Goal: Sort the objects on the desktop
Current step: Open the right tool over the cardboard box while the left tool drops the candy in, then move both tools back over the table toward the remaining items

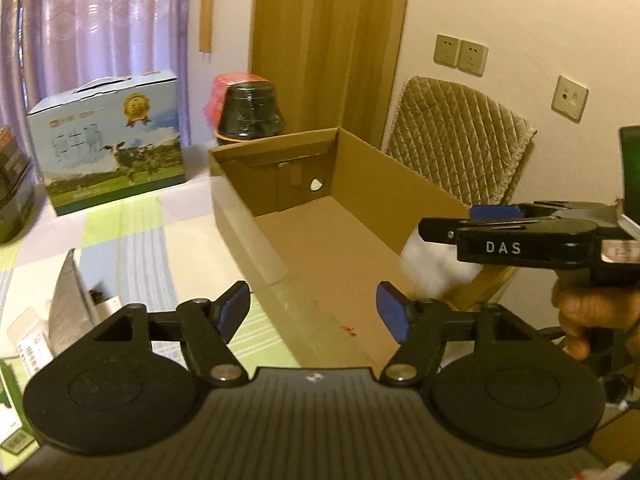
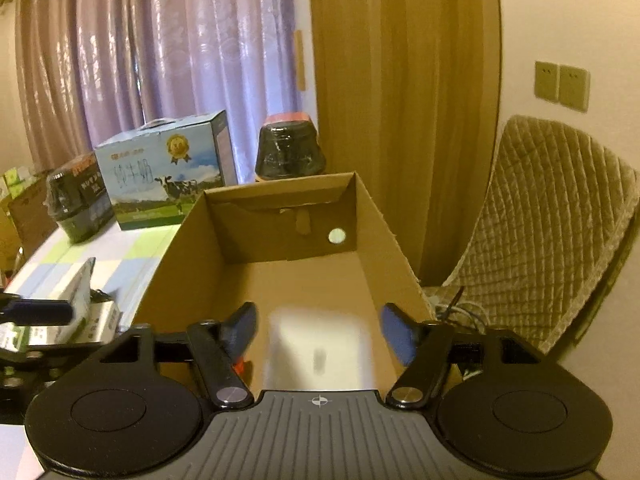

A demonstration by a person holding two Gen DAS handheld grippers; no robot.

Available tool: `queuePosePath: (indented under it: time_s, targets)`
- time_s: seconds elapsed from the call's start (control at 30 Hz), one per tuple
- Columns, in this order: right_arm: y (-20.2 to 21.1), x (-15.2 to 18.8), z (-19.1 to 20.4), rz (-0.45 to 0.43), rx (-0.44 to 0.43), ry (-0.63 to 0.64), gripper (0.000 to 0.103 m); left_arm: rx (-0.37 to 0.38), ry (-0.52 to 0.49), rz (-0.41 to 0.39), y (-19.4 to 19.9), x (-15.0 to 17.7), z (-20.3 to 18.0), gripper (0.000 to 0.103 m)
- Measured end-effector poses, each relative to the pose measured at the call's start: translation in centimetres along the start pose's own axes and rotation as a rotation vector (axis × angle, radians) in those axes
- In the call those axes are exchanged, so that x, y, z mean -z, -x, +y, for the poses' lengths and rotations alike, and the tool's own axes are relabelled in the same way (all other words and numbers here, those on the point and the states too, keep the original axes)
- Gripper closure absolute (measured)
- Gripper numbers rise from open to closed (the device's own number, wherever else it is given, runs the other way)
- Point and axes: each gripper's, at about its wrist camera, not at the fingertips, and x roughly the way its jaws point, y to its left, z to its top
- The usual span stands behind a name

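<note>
An open cardboard box (image 1: 320, 216) is sitting on a table covered with a checked green, blue and white cloth (image 1: 132, 240). In the left wrist view the left gripper (image 1: 314, 312) is hanging over the box's near left edge, its two blue-padded fingers (image 1: 234, 310) standing wide apart with nothing between them. Only this view is showing the person's hand (image 1: 580, 312) gripping the handle of the right gripper (image 1: 444, 228), which is reaching in from the right above a blurred white object (image 1: 436, 268) at the box's near right side. Seen side-on there, its finger spread cannot be told; the right wrist view is settling it, showing its two fingers (image 2: 398, 330) spread wide over the same white object (image 2: 320, 356), which is lying blurred inside the box below them, not touching either pad. Only the right wrist view is showing a second dark jar-shaped container (image 2: 76, 208) at far left. Both views are showing one blue milk carton with a cow picture (image 2: 168, 172), one dark wrapped jar with a red top (image 2: 290, 152) behind the box, one quilted chair back (image 2: 552, 232), and small boxes (image 2: 96, 320) lying left of the cardboard box.
</note>
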Motion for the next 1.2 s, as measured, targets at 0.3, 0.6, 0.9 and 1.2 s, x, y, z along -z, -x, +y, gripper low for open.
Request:
queuePosePath:
  time_s: [0.3,0.6,0.9,1.2]
  targets:
    - [4.0,0.8,1.0,-0.048,0.0,-0.027,0.018,-0.028,0.027,-0.008,4.0,2.6,1.4,0.028]
    - [9.2,2.1,5.2,-0.075,-0.083,-0.045,0.01,-0.097,0.059,0.003,9.1,6.5,3.2,0.018]
    - [11.5,4.3,11.6,-0.049,-0.236,-0.044,0.005,-0.201,0.107,0.019,14.4,10.7,6.5,0.008]
    - [9.7,8.1,16.0,0.052,-0.284,0.025,0.002,-0.312,0.153,0.073,16.8,14.6,11.6,0.001]
